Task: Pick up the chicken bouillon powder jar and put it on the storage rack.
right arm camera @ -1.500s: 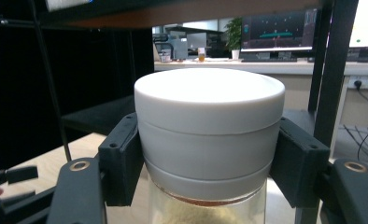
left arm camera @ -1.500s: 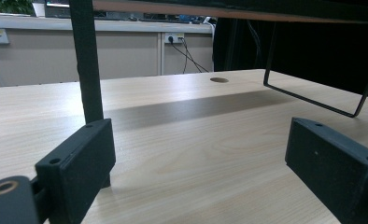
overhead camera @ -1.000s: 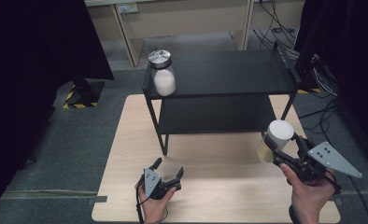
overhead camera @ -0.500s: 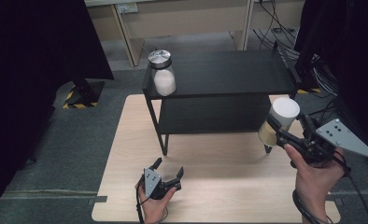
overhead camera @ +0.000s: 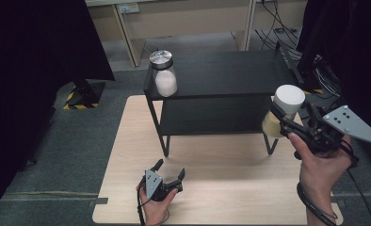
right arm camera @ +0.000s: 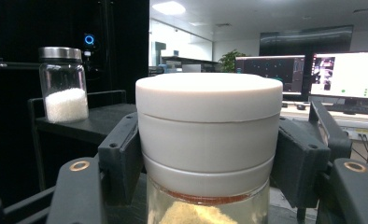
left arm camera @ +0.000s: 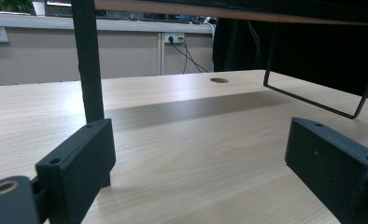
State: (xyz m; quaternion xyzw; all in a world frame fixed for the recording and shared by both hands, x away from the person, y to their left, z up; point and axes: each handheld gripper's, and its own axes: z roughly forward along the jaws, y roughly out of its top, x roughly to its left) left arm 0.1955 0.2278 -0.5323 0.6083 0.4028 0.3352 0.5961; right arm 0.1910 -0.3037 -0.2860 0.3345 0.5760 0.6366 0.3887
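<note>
Over pale worktop [overhead camera: 230,188], held white-lidded jar [overhead camera: 284,110] upright in clamped right tongs [overhead camera: 281,123] just off black shelf's [overhead camera: 221,75] right end, shelf top lying leftward; left tongs [overhead camera: 169,170] rested gaping, empty.

Shelf unit [overhead camera: 221,75] stands on worktop [overhead camera: 221,188] at frame centre. Metal-lidded jar [overhead camera: 163,74] on shelf top, upper left. Right gripper [overhead camera: 280,123] holds wide-lidded jar [overhead camera: 282,110] at shelf's right end. Left gripper [overhead camera: 167,172] rests on worktop, lower centre.
</note>
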